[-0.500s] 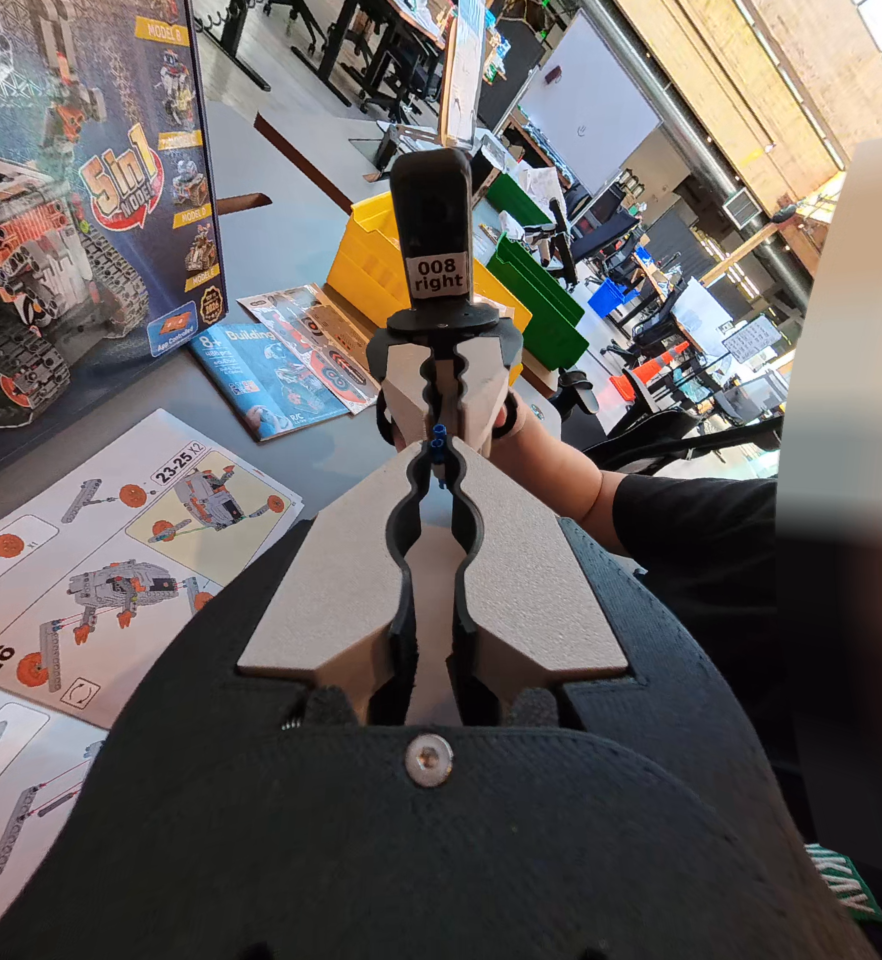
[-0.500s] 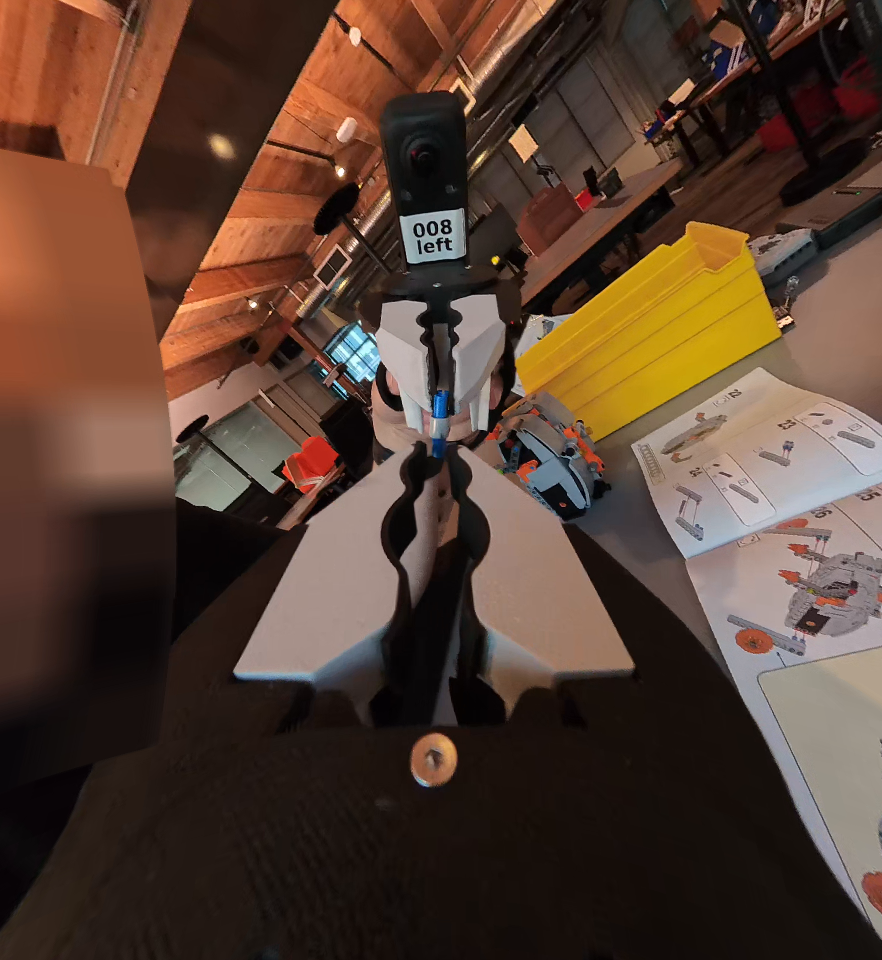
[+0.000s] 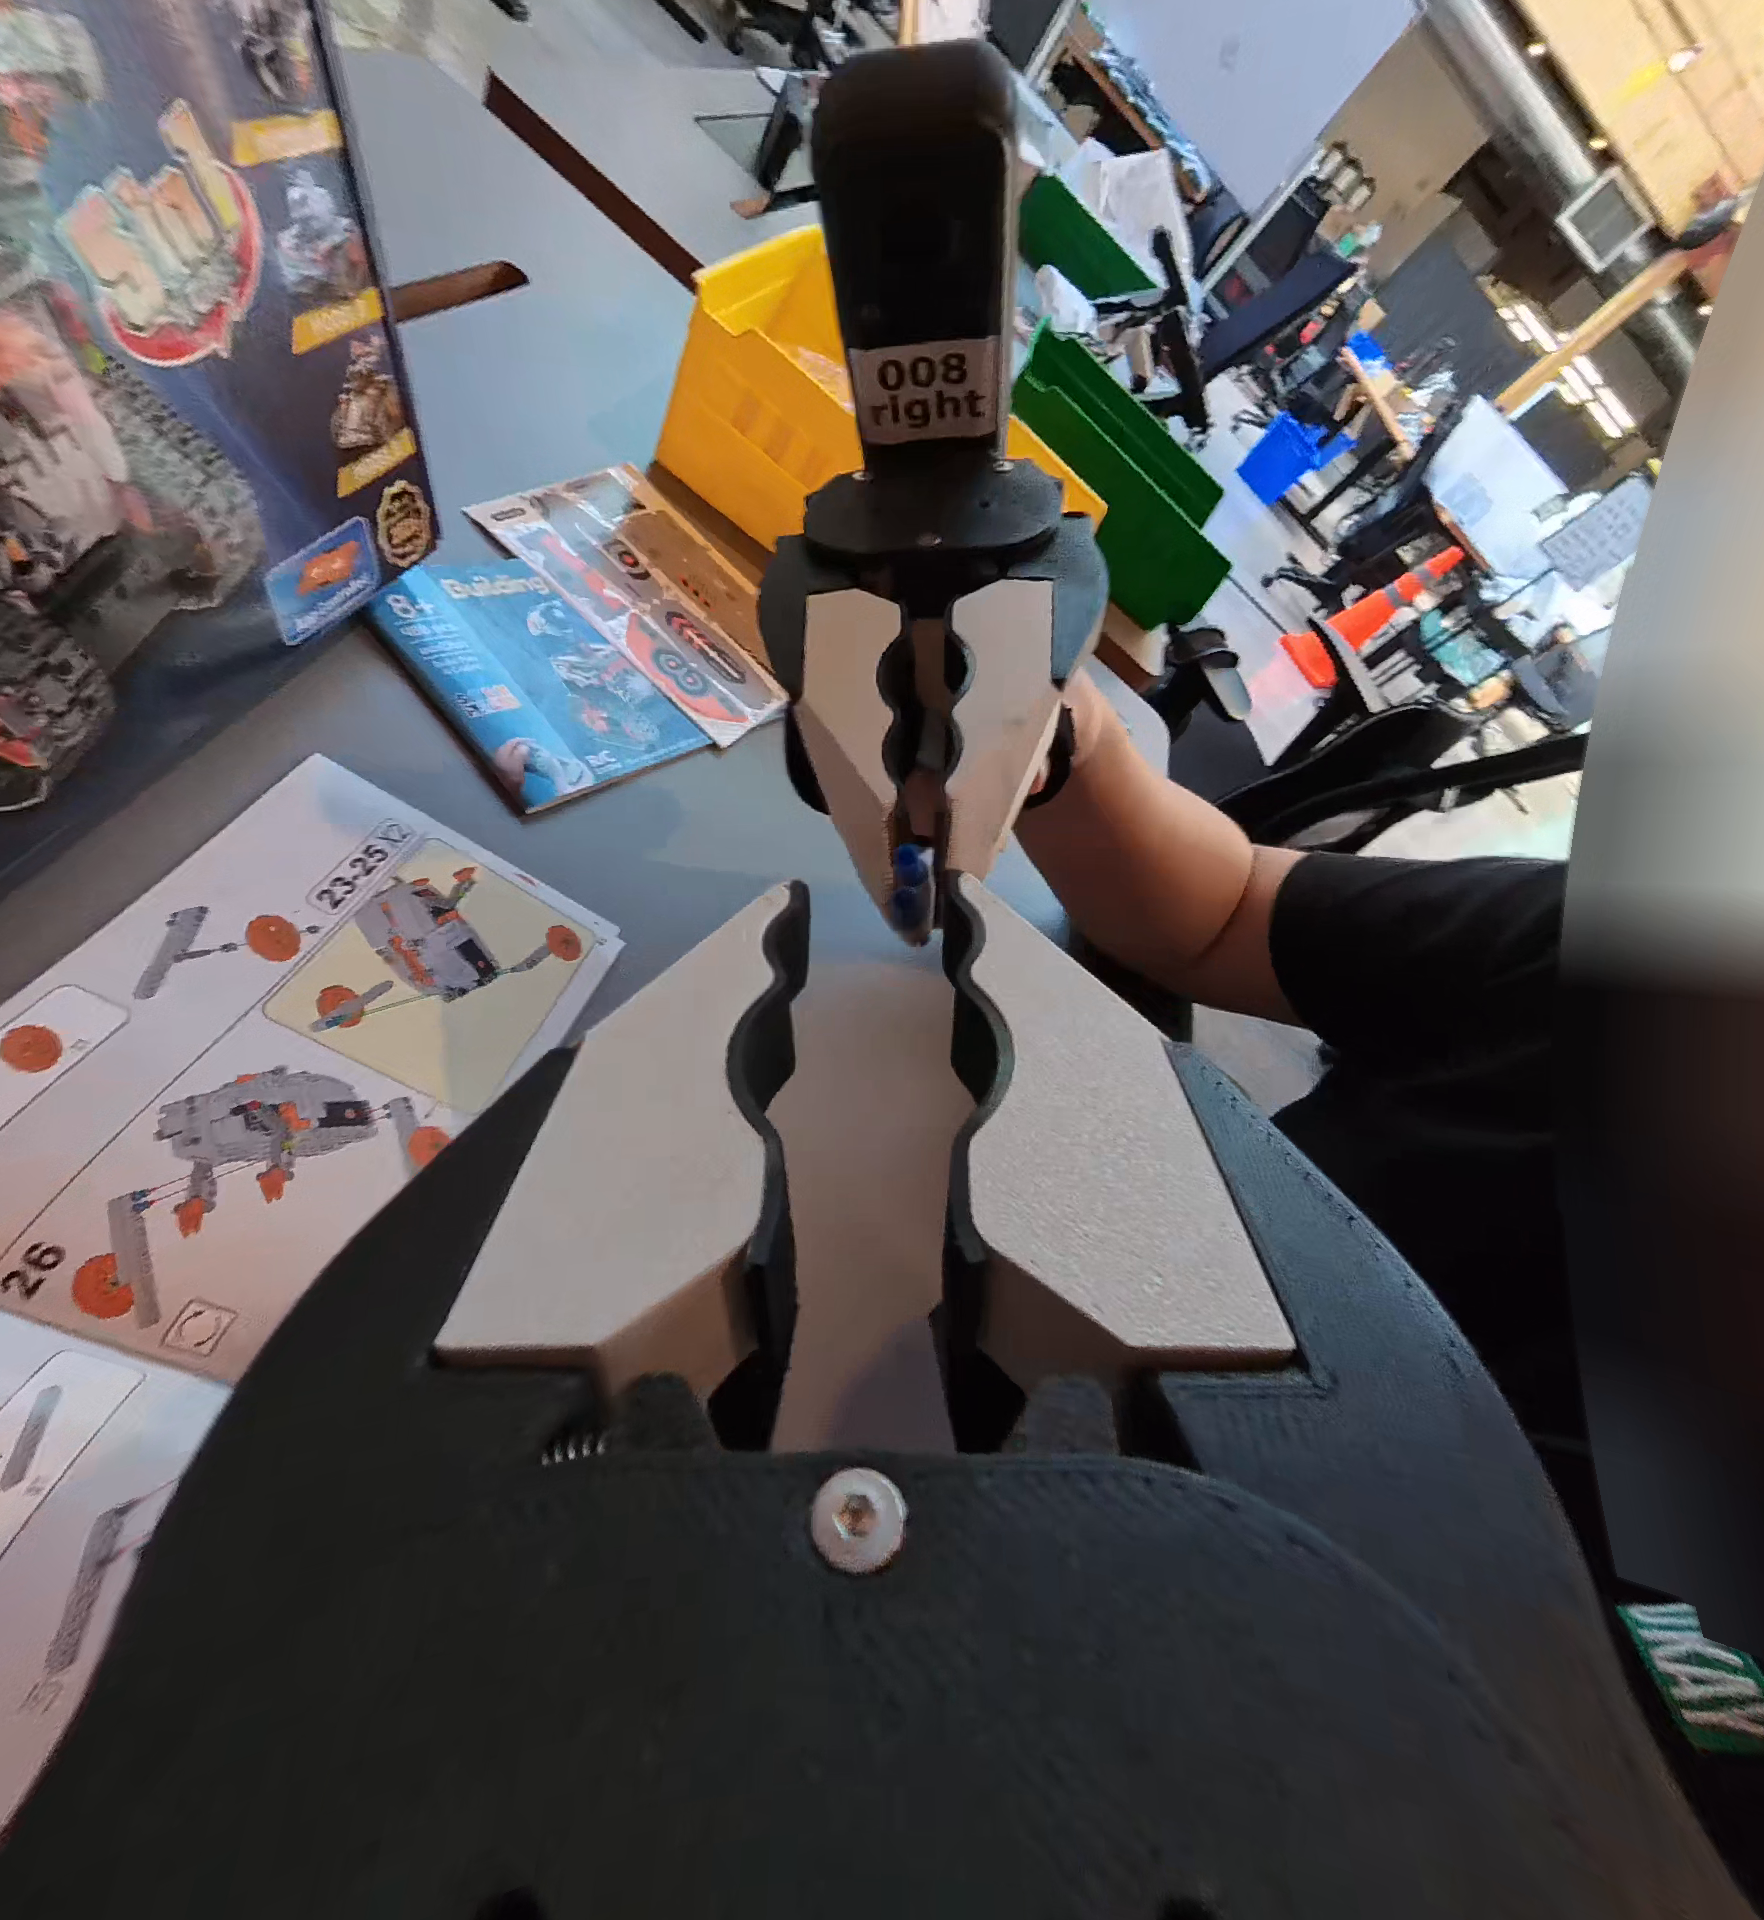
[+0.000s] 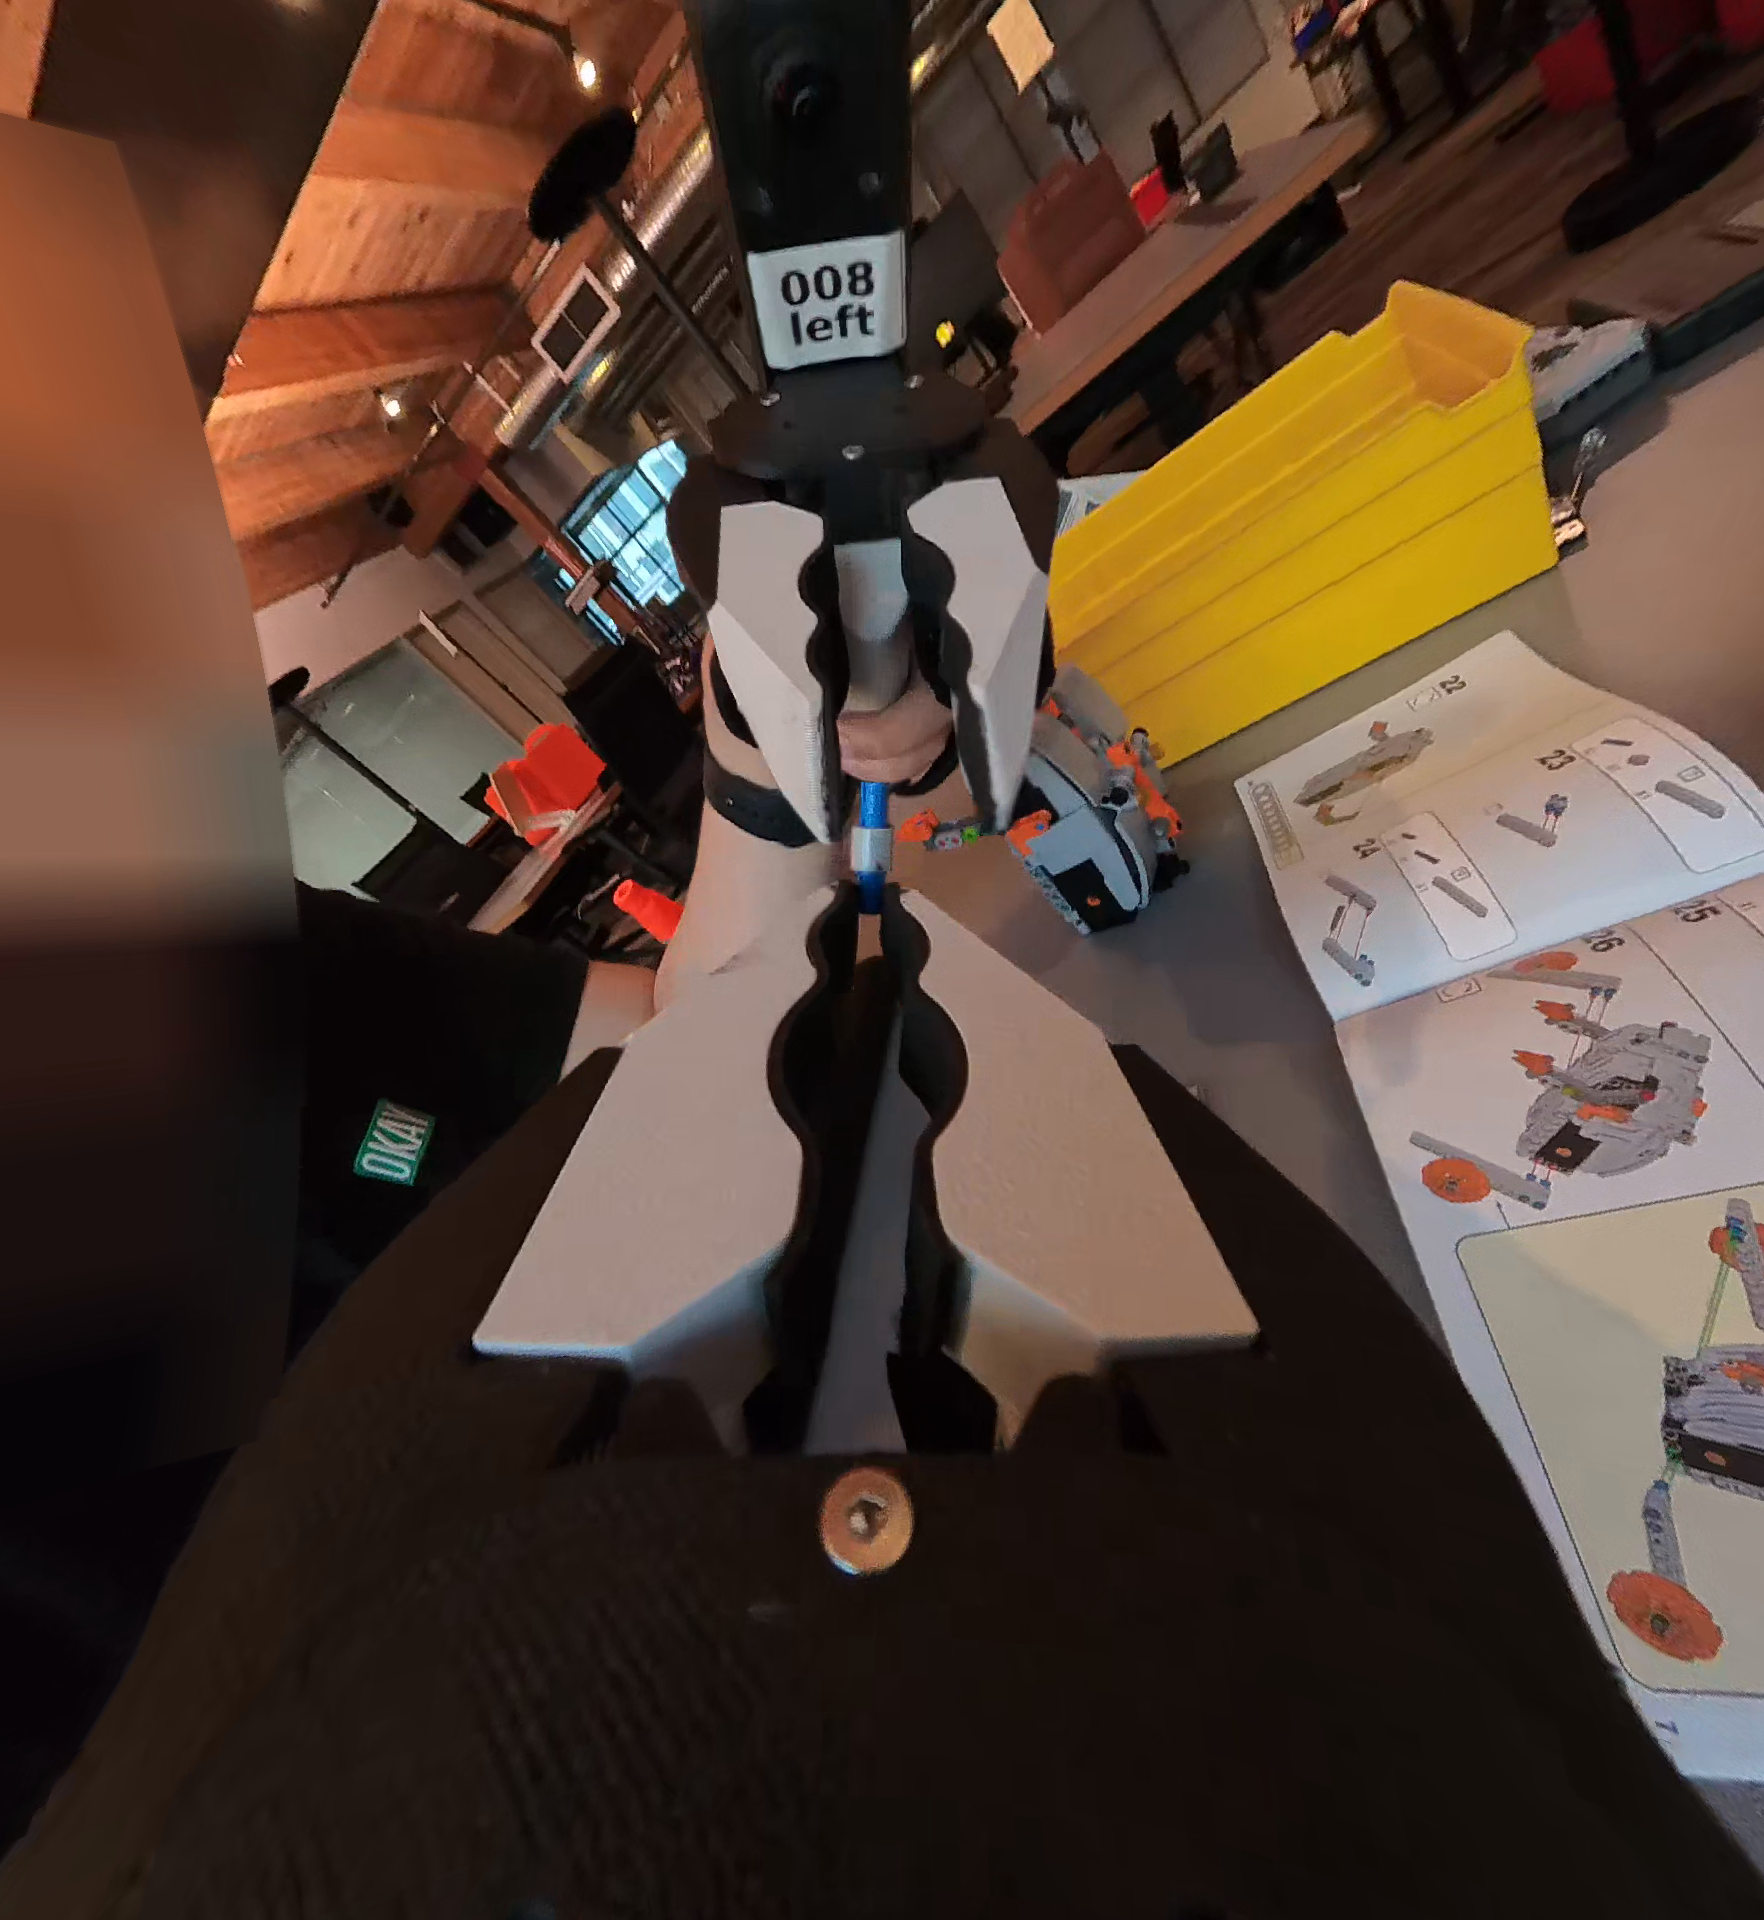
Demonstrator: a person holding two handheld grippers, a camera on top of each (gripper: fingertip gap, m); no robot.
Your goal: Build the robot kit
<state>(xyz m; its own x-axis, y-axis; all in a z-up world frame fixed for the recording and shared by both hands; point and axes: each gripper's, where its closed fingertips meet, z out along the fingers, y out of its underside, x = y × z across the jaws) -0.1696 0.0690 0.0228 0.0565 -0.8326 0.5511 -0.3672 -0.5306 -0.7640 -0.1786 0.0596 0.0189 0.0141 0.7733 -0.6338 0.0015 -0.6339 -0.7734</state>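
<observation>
While the left gripper (image 3: 873,914) stands wide apart, the right gripper (image 4: 870,902) pinches a small blue pin (image 4: 871,847) above the open instruction booklet (image 4: 1543,935).

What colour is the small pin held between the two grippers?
Blue pin with a pale grey sleeve around its middle, clearest in the right wrist view.

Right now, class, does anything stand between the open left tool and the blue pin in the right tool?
Nothing visible does. The blue pin juts from the shut right tool straight toward the open left tool, its tip close beside one finger.
</observation>
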